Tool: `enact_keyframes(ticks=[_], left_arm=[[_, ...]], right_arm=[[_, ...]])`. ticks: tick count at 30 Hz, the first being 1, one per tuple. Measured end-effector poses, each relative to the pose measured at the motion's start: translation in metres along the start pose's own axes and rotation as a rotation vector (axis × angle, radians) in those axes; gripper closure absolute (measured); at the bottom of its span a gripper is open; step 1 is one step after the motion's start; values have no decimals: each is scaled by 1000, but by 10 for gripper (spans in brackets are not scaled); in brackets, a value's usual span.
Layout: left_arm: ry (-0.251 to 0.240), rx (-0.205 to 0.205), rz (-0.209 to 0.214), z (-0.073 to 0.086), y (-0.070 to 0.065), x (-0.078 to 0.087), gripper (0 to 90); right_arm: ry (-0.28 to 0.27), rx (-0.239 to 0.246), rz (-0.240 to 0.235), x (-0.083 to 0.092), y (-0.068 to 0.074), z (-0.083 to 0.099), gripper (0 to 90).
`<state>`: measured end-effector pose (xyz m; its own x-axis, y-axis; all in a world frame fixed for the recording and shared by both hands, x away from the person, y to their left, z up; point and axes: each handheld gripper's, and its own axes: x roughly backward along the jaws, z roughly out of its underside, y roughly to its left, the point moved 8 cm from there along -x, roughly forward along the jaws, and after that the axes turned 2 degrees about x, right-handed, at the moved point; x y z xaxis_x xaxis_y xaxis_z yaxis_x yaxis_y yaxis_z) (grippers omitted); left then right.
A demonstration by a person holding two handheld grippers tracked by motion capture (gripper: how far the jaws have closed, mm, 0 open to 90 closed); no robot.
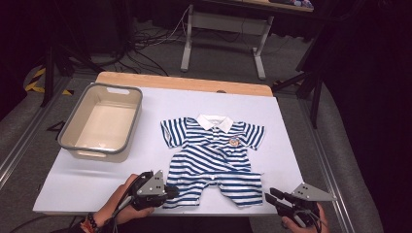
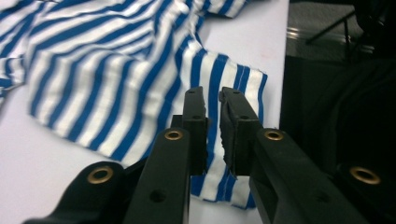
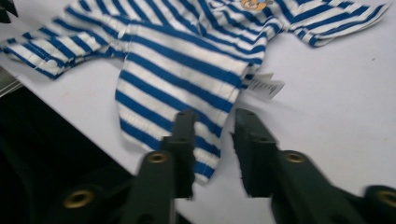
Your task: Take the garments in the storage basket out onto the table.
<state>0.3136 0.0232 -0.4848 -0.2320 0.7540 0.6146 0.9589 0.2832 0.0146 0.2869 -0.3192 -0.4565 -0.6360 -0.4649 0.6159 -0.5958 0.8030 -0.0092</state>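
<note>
So the striped baby romper (image 1: 214, 158) is lying flat on the table (image 1: 291, 160), legs toward the near edge. The left gripper (image 1: 171, 191) sits right at the hem of one leg, its fingers (image 2: 194, 126) a narrow gap apart with cloth showing between them, not pinched. The right gripper (image 1: 270, 195) is just off the other leg, fingers (image 3: 250, 149) moderately apart above the hem, holding nothing.

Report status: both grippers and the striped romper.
Left gripper open a crack, over the striped romper leg hem, no grip. Right gripper open, off the other leg. Romper flat on white mat. Grey bin far left, clear.
</note>
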Motion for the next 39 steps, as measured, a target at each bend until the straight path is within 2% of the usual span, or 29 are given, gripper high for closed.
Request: enact_keyframes(ticks=[2,3,4,6,7,8,9,11,12,13,15,17,19,20,21,23,24,25,26,28,29,31,34,39], left_arm=[[-11,18,-40,-2,8,3,787],[-18,33,-58,-2,14,3,730],[-24,53,-73,-3,19,2,692],[-21,65,-114,-4,29,-2,613],[-19,73,-125,-5,35,-4,587],[-19,73,-125,-5,35,-4,567],[-18,96,-134,-5,43,-9,567],[-15,114,-162,-6,54,-15,506],[-10,116,-174,-6,59,-18,491],[-7,139,-174,-6,64,-22,481],[0,159,-171,-6,72,-29,441],[15,174,-182,-6,81,-36,434],[28,193,-164,-5,85,-41,430],[35,202,-159,-4,86,-44,441],[35,209,-152,-4,87,-46,465],[46,212,-123,-2,86,-50,552],[62,210,-123,-1,86,-52,562],[73,209,-116,0,86,-54,598],[78,207,-103,1,84,-55,661],[80,196,-86,1,81,-55,736],[77,197,-74,1,79,-55,806],[80,189,-57,1,77,-55,892],[79,190,-52,1,76,-54,900],[86,157,-48,2,69,-52,900]], right_arm=[[-17,20,19,-1,-1,-6,624],[-21,21,46,-4,-5,-11,584],[-34,18,58,-6,-9,-17,586],[-59,20,77,-11,-16,-28,571],[-72,29,84,-17,-20,-36,571],[-72,29,84,-17,-20,-36,571],[-79,35,83,-23,-23,-42,568],[-49,34,89,-46,-34,-52,533],[-42,16,86,-57,-39,-55,529],[-33,3,86,-66,-42,-57,524],[12,0,92,-92,-52,-59,507],[37,-8,95,-110,-59,-59,505],[47,-17,96,-122,-63,-59,504],[64,-15,107,-129,-65,-57,506],[80,-11,98,-134,-64,-55,506],[108,-15,89,-141,-64,-49,515],[115,-17,86,-143,-64,-46,515],[99,-31,79,-142,-65,-45,522],[97,-41,73,-140,-66,-44,542],[99,-54,81,-138,-68,-43,603],[100,-48,81,-136,-67,-42,657],[103,-28,58,-135,-62,-41,771],[113,0,33,-133,-56,-40,874],[122,29,28,-129,-53,-39,891]])
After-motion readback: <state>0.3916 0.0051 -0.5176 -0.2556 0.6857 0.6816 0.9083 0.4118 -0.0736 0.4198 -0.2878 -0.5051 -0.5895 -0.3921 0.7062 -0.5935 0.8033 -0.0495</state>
